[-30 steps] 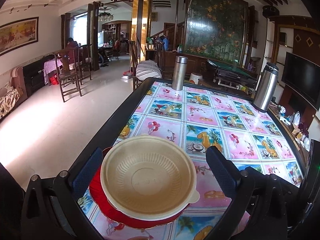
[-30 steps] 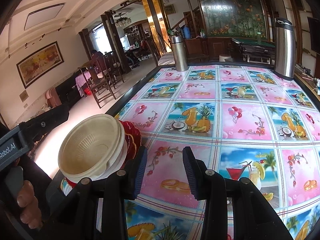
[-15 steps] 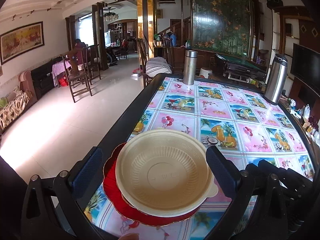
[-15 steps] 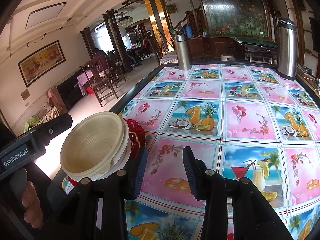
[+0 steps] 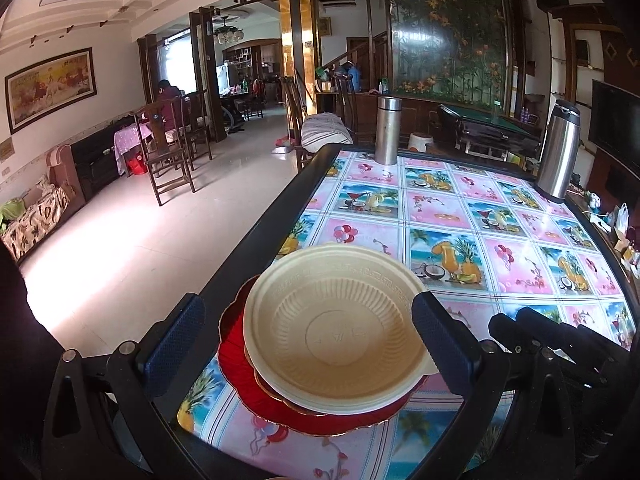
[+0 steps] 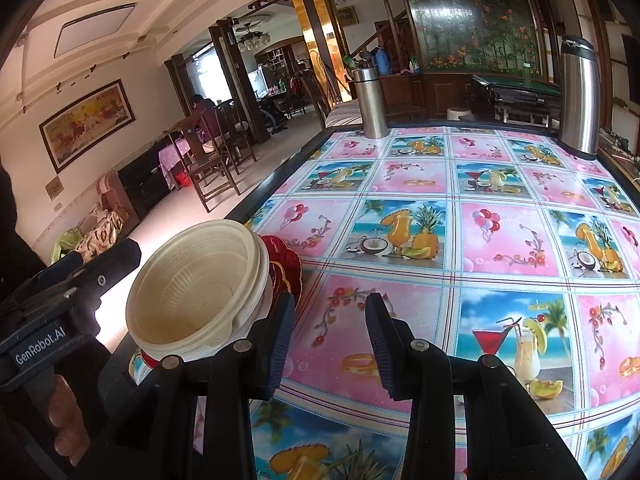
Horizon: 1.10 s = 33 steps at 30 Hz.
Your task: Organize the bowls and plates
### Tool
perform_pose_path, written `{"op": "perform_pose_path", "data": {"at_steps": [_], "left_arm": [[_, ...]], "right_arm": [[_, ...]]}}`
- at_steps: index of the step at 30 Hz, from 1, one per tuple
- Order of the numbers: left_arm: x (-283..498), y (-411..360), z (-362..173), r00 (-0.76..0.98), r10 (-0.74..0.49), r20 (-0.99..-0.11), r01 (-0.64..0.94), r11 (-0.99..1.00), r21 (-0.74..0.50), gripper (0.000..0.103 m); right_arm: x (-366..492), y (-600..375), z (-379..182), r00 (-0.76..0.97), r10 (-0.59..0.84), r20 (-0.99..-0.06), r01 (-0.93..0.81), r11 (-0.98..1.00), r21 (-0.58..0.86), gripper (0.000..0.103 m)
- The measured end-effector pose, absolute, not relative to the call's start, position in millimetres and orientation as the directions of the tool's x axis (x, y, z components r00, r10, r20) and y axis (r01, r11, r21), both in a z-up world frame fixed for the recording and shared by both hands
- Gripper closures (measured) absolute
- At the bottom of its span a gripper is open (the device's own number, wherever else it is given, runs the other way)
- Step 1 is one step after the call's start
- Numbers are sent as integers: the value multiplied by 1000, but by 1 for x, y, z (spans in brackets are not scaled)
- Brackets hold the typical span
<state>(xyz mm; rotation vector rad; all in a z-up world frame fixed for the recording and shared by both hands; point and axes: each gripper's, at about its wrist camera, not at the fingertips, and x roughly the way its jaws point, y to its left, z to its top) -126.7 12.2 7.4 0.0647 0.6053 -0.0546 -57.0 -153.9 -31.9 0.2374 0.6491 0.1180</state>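
Beige bowl stack (image 5: 336, 336) on red plate (image 5: 240, 364), bench (image 5: 440, 216) corner: centred between released left tongs (image 5: 308, 344); released, empty right tongs (image 6: 330, 344) lie beside it, farther off

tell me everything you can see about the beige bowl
The beige bowl is round and shallow to mid-deep, of what looks like molded pulp or thin plastic, with ribbed inner walls, a patterned band under the rim and a small tab at the rim. It is empty and upright, nested in another like it, on red plates near the table's left edge. The left gripper's open fingers flank it; the right finger's contact is unclear.
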Motion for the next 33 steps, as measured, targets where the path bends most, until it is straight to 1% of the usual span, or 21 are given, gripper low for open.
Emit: {"op": "perform_pose_path", "data": {"at_steps": [5, 12, 15, 19, 21, 29, 33], "left_arm": [[-126, 15, 6, 799, -35, -601, 69, 997, 34, 0], [-124, 16, 2, 766, -4, -642, 68, 995, 75, 0], [-128, 15, 3, 780, -7, -626, 79, 993, 88, 0], [-135, 20, 10, 810, -48, -584, 95, 994, 50, 0], [-136, 23, 14, 822, -41, -568, 81, 996, 45, 0], [-131, 26, 13, 810, -83, -580, 99, 995, -5, 0], [-133, 26, 16, 819, -106, -564, 115, 993, -20, 0]], "right_arm": [[-58, -149, -31, 790, 190, -583, -45, 966, 254, 63], [-59, -147, -30, 787, 203, -583, -51, 962, 267, 63], [-60, -145, -29, 785, 206, -584, -56, 963, 264, 63], [-60, -142, -28, 785, 208, -583, -62, 964, 259, 63], [-60, -141, -28, 786, 208, -582, -65, 964, 257, 63], [-59, -137, -29, 781, 214, -587, -75, 965, 252, 63], [-59, -136, -29, 781, 215, -587, -76, 965, 251, 63]]}}
